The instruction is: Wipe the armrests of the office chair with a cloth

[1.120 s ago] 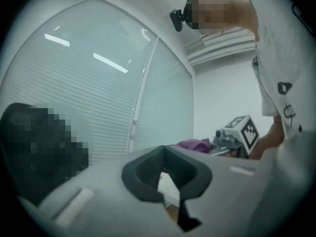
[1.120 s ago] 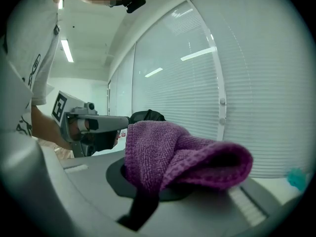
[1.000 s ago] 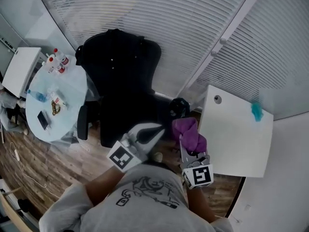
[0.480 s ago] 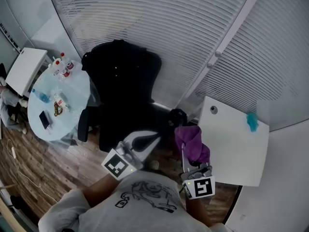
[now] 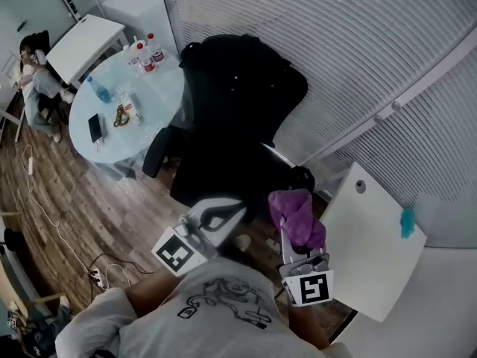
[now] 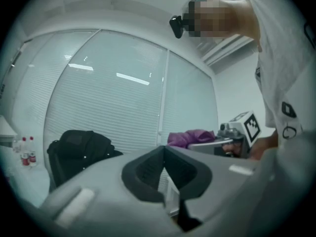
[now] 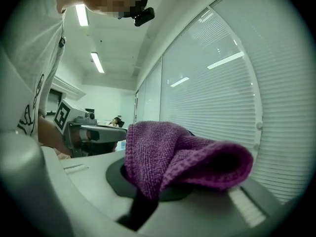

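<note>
The right gripper [image 7: 148,194] was closed on the purple cloth [image 7: 182,157]. The left gripper [image 6: 166,174] was closed too (nothing in it). The chair [image 5: 238,103] stood beyond both.

office chair [image 5: 238,103] 1 | cloth [image 5: 297,218] 1 | round table [image 5: 160,88] 1 | bottles [image 5: 139,54] 3

Round glass table [image 5: 158,103] with bottles [image 5: 143,53] and phone [image 5: 96,127], white square table [image 5: 373,252], window blinds [image 5: 358,43], wooden floor [image 5: 74,207]
</note>
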A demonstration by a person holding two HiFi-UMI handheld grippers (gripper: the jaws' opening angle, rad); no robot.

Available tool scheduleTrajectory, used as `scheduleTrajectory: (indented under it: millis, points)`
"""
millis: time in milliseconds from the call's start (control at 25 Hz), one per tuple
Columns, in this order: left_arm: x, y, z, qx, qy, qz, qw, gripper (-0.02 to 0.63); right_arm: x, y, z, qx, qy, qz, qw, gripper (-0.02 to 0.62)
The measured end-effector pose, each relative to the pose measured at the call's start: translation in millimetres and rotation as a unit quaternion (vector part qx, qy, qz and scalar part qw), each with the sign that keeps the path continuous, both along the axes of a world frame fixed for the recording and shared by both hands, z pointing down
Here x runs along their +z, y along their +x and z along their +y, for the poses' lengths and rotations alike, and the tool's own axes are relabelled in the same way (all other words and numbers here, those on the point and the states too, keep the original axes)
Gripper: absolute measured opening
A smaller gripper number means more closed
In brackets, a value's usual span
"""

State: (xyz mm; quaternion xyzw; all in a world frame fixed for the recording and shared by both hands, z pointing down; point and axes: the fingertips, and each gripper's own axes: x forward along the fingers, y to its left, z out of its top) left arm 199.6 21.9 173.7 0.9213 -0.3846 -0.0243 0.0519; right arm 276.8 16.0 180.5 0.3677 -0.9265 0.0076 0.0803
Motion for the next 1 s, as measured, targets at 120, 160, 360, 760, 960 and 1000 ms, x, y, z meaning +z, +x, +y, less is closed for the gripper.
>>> scheduleTrajectory:
  millis: [120, 160, 360, 760, 960, 1000]
  points:
    - [-2.2, -27.4, 8.2, -0.04, 0.007, -0.006, 0.9991, 0.002, 2.6, -31.8, 1.3, -0.046, -0.002, -0.005, 0.999, 0.031]
    - [-2.8, -37.5, 11.4, -0.054, 0.007, -0.008, 0.9985, 0.002, 3.1, -43.8, 2.6, -0.062, -0.003, -0.007, 0.998, 0.031]
    - [-8.1, -97.5, 32.8, -0.135, 0.012, -0.009, 0.9908, 0.002, 0.0, -115.6, 18.3, -0.144, -0.004, -0.021, 0.989, 0.031]
    - [-10.4, -214.4, 90.5, -0.256, 0.018, -0.013, 0.9665, 0.002, -10.2, -248.3, 71.4, -0.271, 0.008, -0.039, 0.962, 0.031]
    - [-11.8, -269.8, 114.2, -0.283, 0.026, -0.017, 0.9585, 0.002, -8.2, -303.7, 92.4, -0.297, 0.007, -0.033, 0.954, 0.031]
    - [-12.9, -279.7, 117.7, -0.287, 0.027, -0.018, 0.9574, 0.002, -8.9, -313.9, 95.2, -0.301, 0.008, -0.032, 0.953, 0.031]
